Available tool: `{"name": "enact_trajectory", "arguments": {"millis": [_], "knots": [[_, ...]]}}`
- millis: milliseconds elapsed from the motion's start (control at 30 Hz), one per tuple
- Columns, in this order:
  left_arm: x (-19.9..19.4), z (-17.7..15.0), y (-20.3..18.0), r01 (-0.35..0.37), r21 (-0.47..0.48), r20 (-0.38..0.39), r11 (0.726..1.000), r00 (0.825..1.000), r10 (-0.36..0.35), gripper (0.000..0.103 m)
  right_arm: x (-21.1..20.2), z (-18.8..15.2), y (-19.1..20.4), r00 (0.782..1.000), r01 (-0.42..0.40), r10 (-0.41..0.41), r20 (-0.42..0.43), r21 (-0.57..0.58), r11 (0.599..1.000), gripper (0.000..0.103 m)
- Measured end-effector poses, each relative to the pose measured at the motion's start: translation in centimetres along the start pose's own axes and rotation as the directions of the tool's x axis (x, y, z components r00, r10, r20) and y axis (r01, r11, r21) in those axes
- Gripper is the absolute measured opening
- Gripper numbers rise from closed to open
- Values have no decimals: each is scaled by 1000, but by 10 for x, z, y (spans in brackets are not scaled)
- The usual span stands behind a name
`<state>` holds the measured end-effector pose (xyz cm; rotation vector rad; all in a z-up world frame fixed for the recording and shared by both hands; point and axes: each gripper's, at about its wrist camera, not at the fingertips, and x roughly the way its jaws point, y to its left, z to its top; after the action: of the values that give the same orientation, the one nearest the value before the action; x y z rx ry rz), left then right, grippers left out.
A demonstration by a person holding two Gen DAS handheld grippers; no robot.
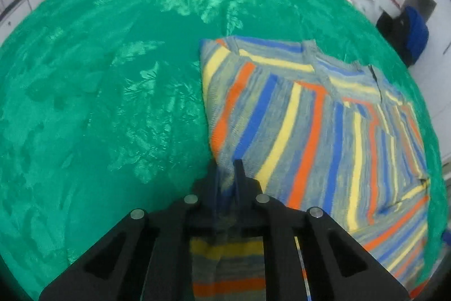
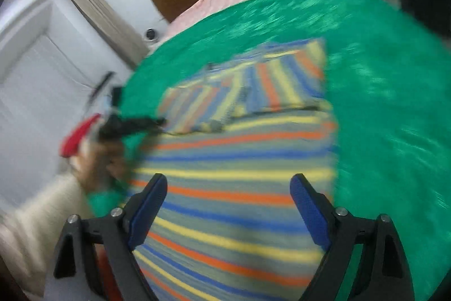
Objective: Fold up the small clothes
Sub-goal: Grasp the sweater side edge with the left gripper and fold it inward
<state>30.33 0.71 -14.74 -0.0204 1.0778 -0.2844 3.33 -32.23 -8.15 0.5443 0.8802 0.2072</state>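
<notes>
Your striped shirt (image 1: 310,117) lies on a green blanket (image 1: 98,89), filling the right half of the left wrist view. It looks partly folded: both sleeves seem turned in across the body near the collar, at the upper right of that frame. The lower part still seems to need folding, so you are probably mid-task.

Your left gripper (image 1: 227,174), at the bottom centre of its view, has its fingers pressed together on a fold of the shirt's edge; striped fabric shows between and below the black arms.

Your right gripper (image 2: 228,188), at the bottom of the blurred right wrist view, has its blue-padded fingers (image 2: 149,205) spread wide apart over the shirt (image 2: 239,168), gripping nothing.

Only the right wrist view shows your left hand (image 2: 93,160) at the frame's left edge, holding the other tool at the shirt's side. Only the left wrist view shows the collar sharply.
</notes>
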Motion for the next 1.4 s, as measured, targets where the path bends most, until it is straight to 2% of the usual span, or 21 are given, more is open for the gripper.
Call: {"name": "enact_trajectory", "arguments": {"millis": [33,67,167,333,400,467,500,600,667,733,800,833,867,900,967,1067,1167,1300,1333,1367,1400], "knots": [[0,-3,4,10,-30,17,1000,1000,-9,8,12,12,-1,999,-26,27,-36,37,999,68],[-2,-5,6,19,-42,30,999,999,-17,8,25,24,-3,996,-44,49,-68,79,996,64],[-1,-13,6,23,-43,74,999,997,-20,9,66,63,-10,989,-95,112,-94,165,982,61],[4,-21,20,114,-111,130,987,986,-99,11,146,114,-21,984,29,3,-176,179,983,50],[8,-22,25,156,-133,145,979,980,-136,11,170,118,-28,977,38,9,-212,217,975,41],[5,-24,29,182,-146,152,972,975,-160,11,190,117,-28,965,43,17,-261,221,974,3],[7,-24,31,192,-152,154,970,974,-168,11,191,119,-23,966,63,-13,-257,188,980,3],[7,-25,30,194,-151,165,969,972,-168,11,174,131,-3,990,66,-58,-129,60,996,3],[7,-26,27,179,-141,168,974,973,-155,11,180,128,-6,984,103,-96,-151,38,994,3],[7,-26,26,175,-138,169,975,974,-151,12,194,122,-11,962,181,-176,-207,3,984,6],[7,-27,27,177,-140,172,974,973,-152,12,188,119,-6,960,207,-210,-184,-35,978,10],[7,-27,26,176,-139,174,975,973,-151,12,178,119,2,960,235,-242,-141,-60,970,14],[6,-29,26,172,-136,176,976,973,-147,12,167,120,11,968,226,-233,-98,-77,971,14],[6,-30,25,168,-134,177,977,974,-143,12,158,121,24,984,159,-166,-66,-99,982,14],[5,-30,24,157,-128,177,979,975,-134,12,156,121,41,994,53,-67,-89,-146,988,14],[5,-30,23,155,-127,176,980,976,-131,12,177,99,58,973,-21,-39,-229,-254,967,13],[6,-30,24,161,-132,176,978,975,-137,12,185,60,52,941,14,-135,-309,-364,931,14],[4,-29,24,161,-137,165,977,977,-138,14,159,47,41,952,65,-160,-259,-342,938,12],[0,-28,25,161,-144,153,977,978,-138,16,150,47,39,958,81,-164,-236,-323,943,17],[-7,-29,25,156,-155,139,976,981,-135,25,139,45,39,963,93,-165,-212,-314,945,34],[-15,-30,26,143,-161,133,977,984,-122,43,124,46,37,969,103,-166,-184,-310,945,46]]}}
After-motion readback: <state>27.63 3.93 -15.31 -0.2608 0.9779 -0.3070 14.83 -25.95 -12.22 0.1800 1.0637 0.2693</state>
